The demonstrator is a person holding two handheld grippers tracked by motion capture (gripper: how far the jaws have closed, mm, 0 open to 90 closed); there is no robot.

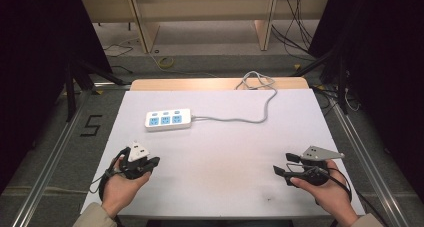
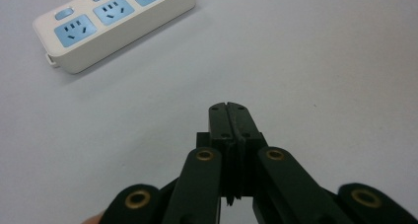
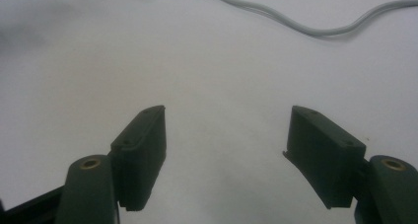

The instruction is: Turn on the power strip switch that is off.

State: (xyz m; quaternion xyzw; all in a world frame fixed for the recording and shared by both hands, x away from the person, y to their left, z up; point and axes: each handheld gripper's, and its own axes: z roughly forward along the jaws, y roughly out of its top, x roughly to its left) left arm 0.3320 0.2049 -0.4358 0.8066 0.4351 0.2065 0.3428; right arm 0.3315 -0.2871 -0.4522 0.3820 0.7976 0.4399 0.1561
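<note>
A white sheet (image 1: 225, 152) covers the table, and on its far left part lies a white power strip (image 1: 168, 119) with three blue sockets and small blue switches. It lies nearly crosswise, its right end a little farther off. A grey cord (image 1: 240, 118) leaves its right end, runs right across the sheet, then bends to the far edge, where it coils on the bare wood (image 1: 200, 83).

The left gripper (image 1: 152, 163) sits at the near left of the sheet, held in the person's left hand (image 1: 120, 184). Its jaws are pressed together with nothing between them — in the left gripper view the two black pads meet flat along their length, tips (image 2: 229, 108) over bare sheet. The strip (image 2: 113, 24) lies ahead and to the left in that view, well apart from the tips.

The right gripper (image 1: 282, 164) rests at the near right, in the right hand (image 1: 330, 192), pointing left across the sheet. Its jaws stand wide apart and empty — the right gripper view shows bare sheet between the pads (image 3: 226, 155), with the cord (image 3: 315, 29) curving across the far side.

Both grippers are well apart from the strip and from each other.
</note>
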